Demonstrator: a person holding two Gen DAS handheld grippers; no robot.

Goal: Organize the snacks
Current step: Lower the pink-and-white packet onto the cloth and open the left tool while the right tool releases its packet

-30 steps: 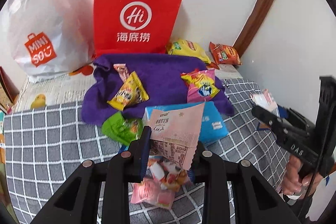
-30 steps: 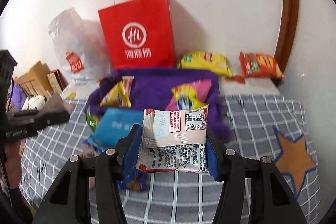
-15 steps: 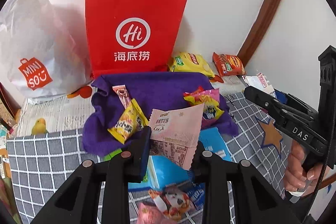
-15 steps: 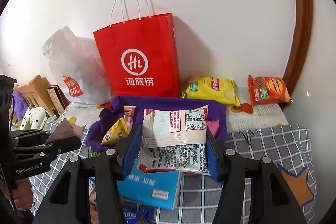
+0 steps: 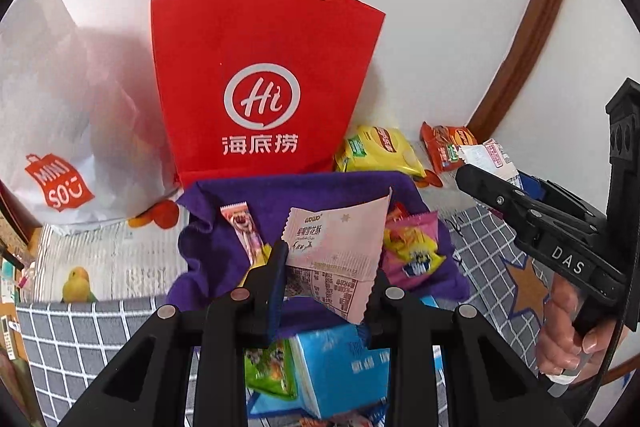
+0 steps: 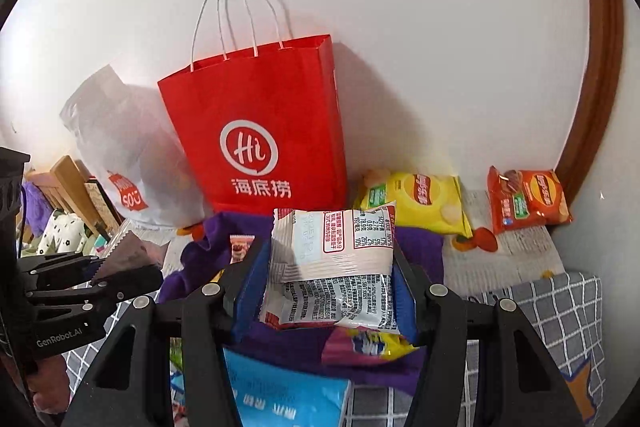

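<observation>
Both grippers are loaded and raised over the snack pile, facing the wall. The left gripper (image 5: pixel 326 281) is clenched on a flat pale-pink snack sachet w/ zigzag edges (image 5: pixel 340 247), pinched at its lower corner so most of it sticks up free between the jaws. The right gripper (image 6: pixel 326 287) is clamped on a puffy white-and-red snack pack w/ a printed nutrition label (image 6: pixel 330 267), held across its width, jaws wider since the pack is air-filled. Gripping by edge/sides probably keeps contents uncrushed and lets each drop cleanly.

Likely target: the tall red paper carrier bag w/ white cord handles (image 5: pixel 260 87), upright against the wall, mouth up. Can't see inside, so contents unknown. Beside it slumps a white plastic shopping bag w/ an orange logo (image 5: pixel 60 131); contents also hidden.

Below the grippers a rumpled purple cloth (image 5: pixel 304 193) lies on the bed's grey-and-white checked cover (image 5: pixel 80 331), acting as a loose tray: on it a pink strip-shaped candy stick (image 5: pixel 242 227) and a pink-and-yellow snack packet (image 5: pixel 412 251). A light-blue pack (image 5: pixel 340 367) and a green packet (image 5: pixel 268 371) sit nearer the camera. By the wall, off the cloth, a yellow chip bag (image 5: pixel 378 151) and an orange chip bag (image 5: pixel 446 145) lie side by side, seemingly grouped.
</observation>
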